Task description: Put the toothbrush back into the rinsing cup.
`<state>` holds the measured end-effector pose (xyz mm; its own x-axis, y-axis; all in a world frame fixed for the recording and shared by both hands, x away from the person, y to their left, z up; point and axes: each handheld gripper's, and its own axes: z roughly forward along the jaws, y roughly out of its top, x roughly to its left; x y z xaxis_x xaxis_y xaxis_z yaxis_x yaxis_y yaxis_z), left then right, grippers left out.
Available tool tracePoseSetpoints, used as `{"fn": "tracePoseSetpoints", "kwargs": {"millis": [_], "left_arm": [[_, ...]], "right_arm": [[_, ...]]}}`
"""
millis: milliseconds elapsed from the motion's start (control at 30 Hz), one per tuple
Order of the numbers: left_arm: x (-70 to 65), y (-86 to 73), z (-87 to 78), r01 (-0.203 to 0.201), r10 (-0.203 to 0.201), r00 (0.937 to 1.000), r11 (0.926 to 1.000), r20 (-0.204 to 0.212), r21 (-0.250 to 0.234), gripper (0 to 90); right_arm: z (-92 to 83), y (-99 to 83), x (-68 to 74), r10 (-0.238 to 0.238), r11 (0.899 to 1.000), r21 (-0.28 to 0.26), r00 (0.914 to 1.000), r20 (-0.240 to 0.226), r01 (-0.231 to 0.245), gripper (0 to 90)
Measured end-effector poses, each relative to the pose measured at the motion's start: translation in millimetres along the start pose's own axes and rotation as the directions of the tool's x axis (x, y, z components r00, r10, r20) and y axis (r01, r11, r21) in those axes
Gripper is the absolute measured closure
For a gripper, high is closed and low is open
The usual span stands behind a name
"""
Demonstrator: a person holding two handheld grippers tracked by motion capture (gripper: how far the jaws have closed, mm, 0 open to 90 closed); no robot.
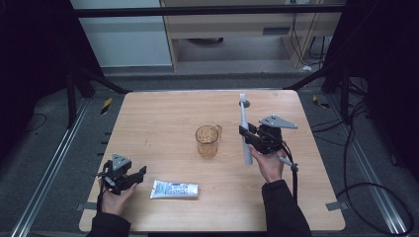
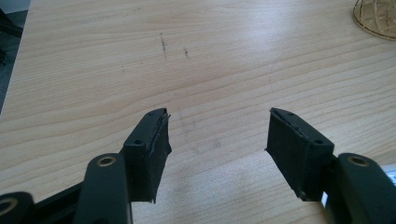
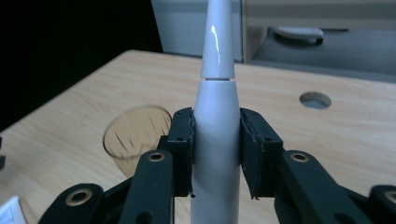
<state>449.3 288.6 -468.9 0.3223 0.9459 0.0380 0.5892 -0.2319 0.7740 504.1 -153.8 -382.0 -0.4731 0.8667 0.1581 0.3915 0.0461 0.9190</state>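
The right gripper (image 1: 250, 139) holds a white electric toothbrush (image 1: 244, 129) by the thick lower part of its handle, jaws pressed against both sides of it, as the right gripper view (image 3: 215, 154) shows plainly. The toothbrush (image 3: 217, 112) stands nearly upright above the worktop (image 1: 163, 113), its slim neck pointing up and toward the far edge, its butt end hanging just in front of the person's right hand (image 1: 269, 163).

Just to the left of the toothbrush in the high view stands an amber see-through mug (image 1: 207, 140), upright near the middle of the worktop, with its handle toward the gripper. In the right gripper view the mug (image 3: 135, 135) sits beyond and to the left of the jaws, its open rim close to the handle of the toothbrush but apart from it. A round cable hole (image 1: 245, 103) lies in the worktop near the far edge, behind the brush head.

The left gripper (image 1: 129, 177) rests low at the near left corner, jaws standing wide with nothing between them; the left gripper view (image 2: 217, 140) shows only bare wood grain between them. A white and blue toothpaste tube (image 1: 174, 189) lies flat near the front edge, just to the right of the left gripper and well apart from the mug.
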Motion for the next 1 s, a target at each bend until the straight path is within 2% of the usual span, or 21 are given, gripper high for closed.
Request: {"fn": "tracePoseSetpoints", "kwargs": {"millis": [33,67,100,133,300,567,700,900,1000], "left_arm": [[0.0,0.0,0.0,0.0,0.0,1.0,1.0,0.0,0.0,38.1],[0.0,0.0,0.0,0.0,0.0,1.0,1.0,0.0,-0.001,38.2],[0.2,-0.1,0.2,0.001,-0.001,1.0,1.0,0.001,0.0,38.2],[0.3,-0.2,0.6,0.002,-0.002,1.0,1.0,0.002,0.001,38.3],[0.0,-0.1,0.7,0.005,-0.005,1.0,1.0,0.008,-0.004,38.9],[1.3,-0.5,0.0,0.014,-0.014,0.9999,0.9999,0.008,-0.008,39.2],[1.2,-0.5,0.3,0.012,-0.012,0.9999,0.9999,0.009,-0.007,39.3],[1.1,-0.3,-0.7,0.011,-0.011,0.9999,0.9999,0.009,-0.012,39.5],[1.2,-0.3,-0.7,0.011,-0.011,0.9999,0.9999,0.008,-0.012,39.6]], "right_arm": [[0.0,0.0,0.0,0.0,1.0,0.0,1.0,0.0,0.0,67.4],[0.0,3.2,2.0,-0.002,0.999,-0.039,1.0,0.008,0.002,67.4],[0.0,3.2,2.0,-0.002,0.999,-0.039,1.0,0.008,0.002,67.4],[-0.6,6.8,3.9,0.002,0.996,-0.088,0.9999,0.015,-0.001,67.4],[0.2,18.1,6.8,0.029,0.987,-0.159,0.9996,0.005,-0.028,67.3],[9.0,32.2,14.8,0.041,0.975,-0.219,0.9992,-0.005,-0.041,67.3],[16.3,41.4,22.4,0.048,0.966,-0.252,0.9984,-0.031,-0.054,67.3],[26.6,46.6,34.2,0.042,0.955,-0.293,0.9989,-0.022,-0.047,67.3],[31.1,48.1,36.4,0.047,0.954,-0.294,0.9985,-0.028,-0.053,67.3]]}}
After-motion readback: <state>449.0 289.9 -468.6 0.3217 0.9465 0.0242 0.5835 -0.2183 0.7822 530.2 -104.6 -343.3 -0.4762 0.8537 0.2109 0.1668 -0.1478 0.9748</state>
